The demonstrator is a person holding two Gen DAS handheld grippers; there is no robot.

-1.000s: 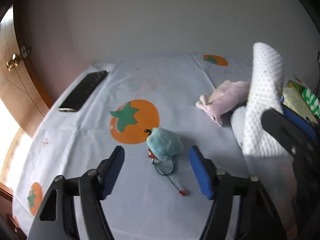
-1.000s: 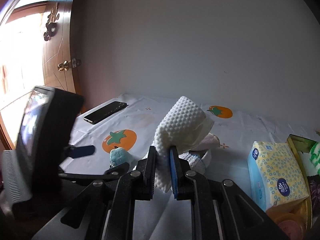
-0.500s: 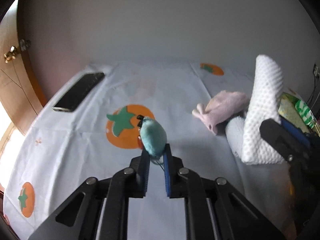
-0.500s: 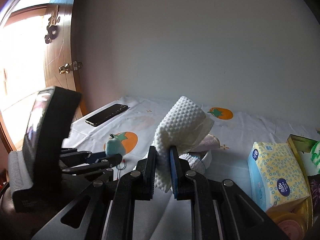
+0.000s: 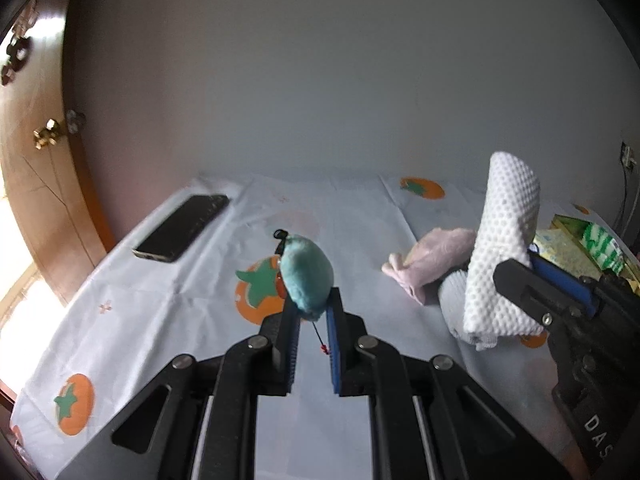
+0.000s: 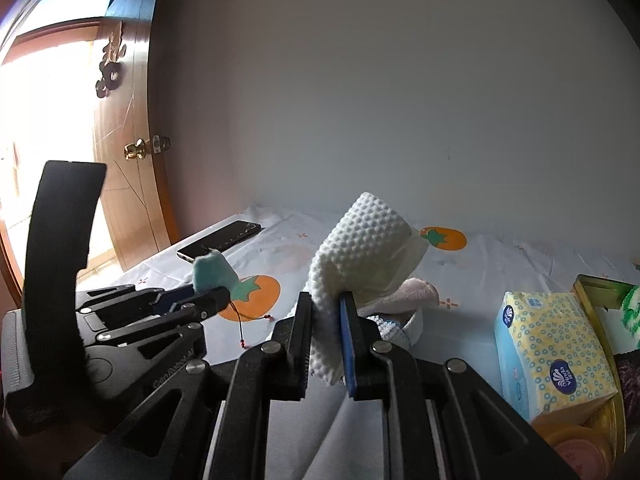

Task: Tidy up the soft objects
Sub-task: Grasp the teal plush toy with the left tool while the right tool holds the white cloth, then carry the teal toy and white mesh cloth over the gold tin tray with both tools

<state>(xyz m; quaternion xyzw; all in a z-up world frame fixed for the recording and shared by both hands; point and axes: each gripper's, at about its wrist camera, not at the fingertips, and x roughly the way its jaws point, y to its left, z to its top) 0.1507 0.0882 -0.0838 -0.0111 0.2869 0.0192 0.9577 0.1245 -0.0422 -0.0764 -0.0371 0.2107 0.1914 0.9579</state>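
Soft objects in sight number four: one teal plush toy [image 5: 306, 276], one white dimpled cloth [image 5: 502, 256], one pink cloth [image 5: 430, 260] and one pale blue knit piece [image 6: 394, 330] tucked under the white one. One left gripper [image 5: 312, 312] has its two blue-padded fingers [image 5: 332, 344] clamped on the lower end of the teal plush toy, lifting it clear of the tablecloth [image 5: 160, 320], with a thin dark cord ending in small red beads [image 6: 244, 345] dangling below it. One right gripper [image 6: 325, 312] is closed on the white dimpled cloth, which stands up from between the jaws in a folded arch; its lower edge hangs just above or against the pale blue knit piece, and which of these it is cannot be told. The pink cloth lies on the tablecloth just behind the white one. One black phone [image 5: 182, 227] rests flat near the table's far left corner, well apart from the cloths. At the right edge sits one yellowish tray [image 6: 596, 282] holding one yellow-and-blue tissue pack [image 6: 554, 350], one green-and-white striped item [image 5: 600, 246] and a round orange-rimmed lid [image 6: 580, 450]. Five orange persimmon prints show on the tablecloth from the left wrist view. One wooden door [image 6: 120, 184] with a brass knob stands at the left.
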